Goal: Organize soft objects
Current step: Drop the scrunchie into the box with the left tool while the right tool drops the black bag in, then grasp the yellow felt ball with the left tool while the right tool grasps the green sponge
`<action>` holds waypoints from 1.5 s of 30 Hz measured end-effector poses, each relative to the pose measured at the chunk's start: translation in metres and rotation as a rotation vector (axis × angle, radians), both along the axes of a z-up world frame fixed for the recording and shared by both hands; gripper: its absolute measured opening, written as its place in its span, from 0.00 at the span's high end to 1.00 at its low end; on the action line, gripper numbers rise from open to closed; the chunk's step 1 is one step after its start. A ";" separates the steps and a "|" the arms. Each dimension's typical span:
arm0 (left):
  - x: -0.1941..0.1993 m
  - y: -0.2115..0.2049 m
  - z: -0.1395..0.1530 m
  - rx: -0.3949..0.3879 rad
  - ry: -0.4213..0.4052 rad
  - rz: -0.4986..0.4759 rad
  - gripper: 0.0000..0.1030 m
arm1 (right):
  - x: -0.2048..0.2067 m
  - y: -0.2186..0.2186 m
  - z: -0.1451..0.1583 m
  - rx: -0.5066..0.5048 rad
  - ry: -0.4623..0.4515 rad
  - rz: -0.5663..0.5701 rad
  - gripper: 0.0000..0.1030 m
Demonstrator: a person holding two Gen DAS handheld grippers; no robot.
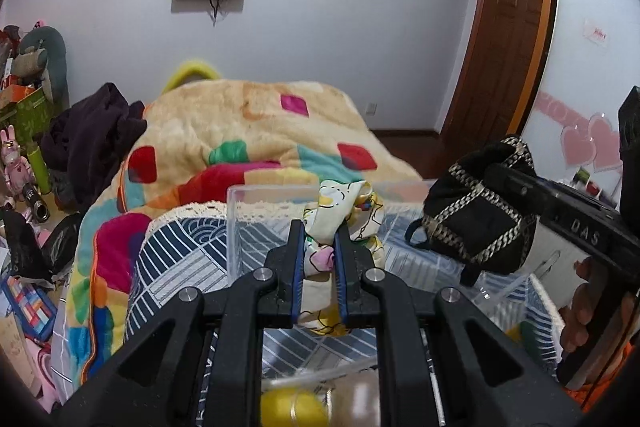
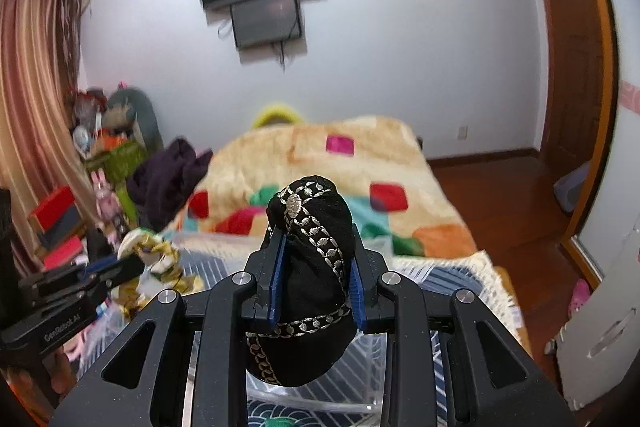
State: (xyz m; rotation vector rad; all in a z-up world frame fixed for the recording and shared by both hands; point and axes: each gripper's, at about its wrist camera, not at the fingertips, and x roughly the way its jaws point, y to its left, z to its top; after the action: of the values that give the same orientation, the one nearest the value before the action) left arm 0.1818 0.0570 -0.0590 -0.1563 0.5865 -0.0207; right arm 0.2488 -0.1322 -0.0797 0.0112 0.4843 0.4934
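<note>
My left gripper (image 1: 319, 227) is shut on a rolled cream cloth with cartoon prints (image 1: 344, 211), held above a clear plastic box (image 1: 256, 203) on the bed. It also shows in the right wrist view (image 2: 154, 255) at the left. My right gripper (image 2: 318, 239) is shut on a rolled black cloth with silver braid trim (image 2: 312, 267). In the left wrist view that black cloth (image 1: 476, 211) hangs at the right, beside the box. A second clear box (image 2: 360, 359) sits below the right gripper.
A blue and white patterned cover (image 1: 180, 255) lies under the boxes. A bright patchwork blanket (image 1: 240, 131) covers the bed, with dark clothes (image 1: 96, 147) at its left. Toys and boxes (image 1: 28, 131) crowd the floor on the left. A wooden door (image 1: 504, 39) stands right.
</note>
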 end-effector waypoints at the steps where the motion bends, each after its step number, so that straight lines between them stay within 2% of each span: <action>1: 0.004 -0.001 -0.004 0.009 0.014 0.000 0.87 | 0.003 0.003 -0.005 -0.015 0.023 0.013 0.76; 8: 0.024 -0.008 -0.024 0.040 0.109 -0.018 0.87 | 0.016 0.016 -0.030 -0.125 0.160 0.054 0.76; 14: 0.025 -0.010 -0.030 0.048 0.136 -0.024 0.86 | 0.019 0.019 -0.038 -0.178 0.212 0.092 0.72; 15: 0.024 -0.010 -0.029 0.045 0.137 -0.028 0.85 | 0.018 0.019 -0.037 -0.181 0.215 0.098 0.69; 17: 0.022 -0.010 -0.027 0.040 0.132 -0.032 0.75 | 0.016 0.018 -0.035 -0.187 0.207 0.096 0.61; 18: 0.021 -0.010 -0.025 0.038 0.128 -0.034 0.74 | 0.015 0.017 -0.034 -0.190 0.201 0.095 0.55; 24: 0.007 -0.009 -0.009 0.030 0.083 -0.042 0.55 | 0.010 0.014 -0.018 -0.169 0.142 0.084 0.35; 29: -0.016 -0.008 0.011 0.052 0.012 -0.027 0.31 | -0.003 0.003 0.002 -0.127 0.078 0.069 0.28; 32: -0.032 -0.005 0.019 0.058 -0.018 -0.026 0.22 | -0.013 -0.004 0.011 -0.099 0.048 0.060 0.22; 35: -0.049 -0.004 0.020 0.072 -0.037 -0.019 0.12 | -0.023 -0.012 0.014 -0.079 0.022 0.053 0.21; 37: -0.060 -0.004 0.018 0.082 -0.043 -0.013 0.07 | -0.029 -0.018 0.013 -0.073 0.016 0.046 0.21; 45: -0.084 0.005 -0.016 0.109 0.039 0.010 0.06 | -0.046 -0.038 -0.014 -0.085 0.066 0.017 0.20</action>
State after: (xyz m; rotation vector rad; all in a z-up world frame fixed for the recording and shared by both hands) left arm 0.0979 0.0621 -0.0751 -0.0533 0.6247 0.0240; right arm 0.2029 -0.1701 -0.0942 -0.0583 0.5704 0.4894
